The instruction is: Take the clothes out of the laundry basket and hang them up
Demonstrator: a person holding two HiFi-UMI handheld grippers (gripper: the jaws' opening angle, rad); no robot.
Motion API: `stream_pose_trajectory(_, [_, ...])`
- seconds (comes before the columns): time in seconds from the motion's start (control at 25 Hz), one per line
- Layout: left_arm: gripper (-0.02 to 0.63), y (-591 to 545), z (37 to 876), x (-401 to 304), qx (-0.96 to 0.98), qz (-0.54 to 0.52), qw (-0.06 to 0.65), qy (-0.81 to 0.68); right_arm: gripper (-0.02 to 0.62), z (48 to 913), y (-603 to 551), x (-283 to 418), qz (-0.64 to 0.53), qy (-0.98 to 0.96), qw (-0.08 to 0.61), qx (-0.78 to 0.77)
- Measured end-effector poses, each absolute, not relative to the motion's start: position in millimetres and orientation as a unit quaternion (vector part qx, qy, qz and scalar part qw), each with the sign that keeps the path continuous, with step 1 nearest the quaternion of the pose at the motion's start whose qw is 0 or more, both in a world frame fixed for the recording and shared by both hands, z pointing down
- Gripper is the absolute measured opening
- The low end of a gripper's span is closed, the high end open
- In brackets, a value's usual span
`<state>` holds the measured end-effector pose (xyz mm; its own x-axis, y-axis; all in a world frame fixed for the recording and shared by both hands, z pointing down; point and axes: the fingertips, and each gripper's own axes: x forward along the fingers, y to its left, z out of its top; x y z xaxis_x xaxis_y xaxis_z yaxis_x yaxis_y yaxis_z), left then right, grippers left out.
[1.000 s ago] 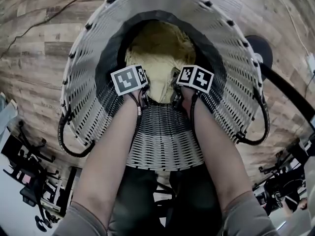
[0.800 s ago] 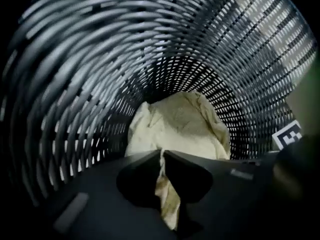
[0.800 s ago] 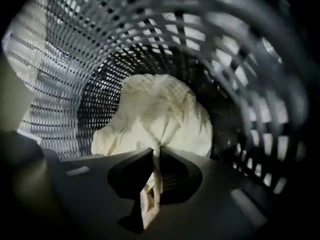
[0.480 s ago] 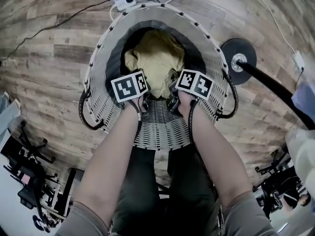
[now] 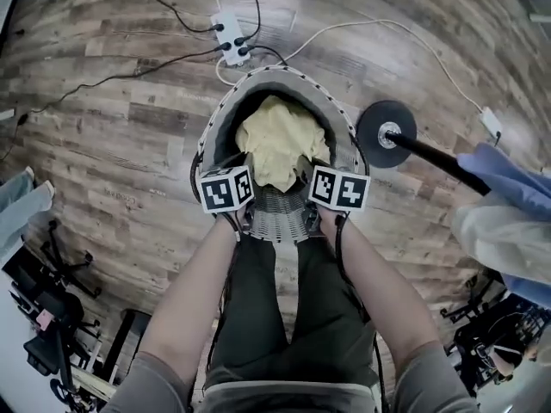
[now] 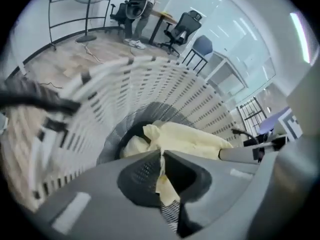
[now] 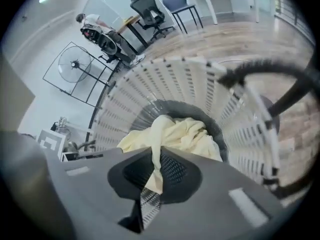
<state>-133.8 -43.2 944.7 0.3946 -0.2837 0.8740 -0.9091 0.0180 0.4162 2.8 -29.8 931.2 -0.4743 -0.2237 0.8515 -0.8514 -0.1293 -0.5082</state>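
Just one garment (image 5: 275,136), one basket (image 6: 165,89)

Right gripper (image 7: 156,158) jaws pinched on fold of pale yellow garment (image 7: 182,134), rest heaped in white slatted laundry basket (image 7: 165,81). Black basket handle (image 7: 287,91) at right. Wood floor (image 7: 225,36), office chairs (image 7: 150,11) behind.

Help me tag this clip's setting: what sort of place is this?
Probably an open office or lab rather than a home: rolling office chairs, a glass partition wall, and a power strip lying on the wood-look floor.
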Motion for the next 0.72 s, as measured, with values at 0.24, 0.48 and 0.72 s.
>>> stream_pose_trajectory(0.24, [0.018,-63,843,-138,0.694,0.239,0.515,-0.443,0.048,831,-36,-2,0.574,-0.666,0.249,0.406])
stream_pose_trajectory(0.48, [0.018,-93,731,-133,0.766,0.192,0.454,-0.414,0.048,728,-49,5,0.537,-0.701,0.245,0.4])
stream_pose_trajectory(0.72, [0.018,-98,633,-131,0.799,0.194,0.413,-0.392,0.048,610,-60,4,0.452,-0.754,0.241,0.411])
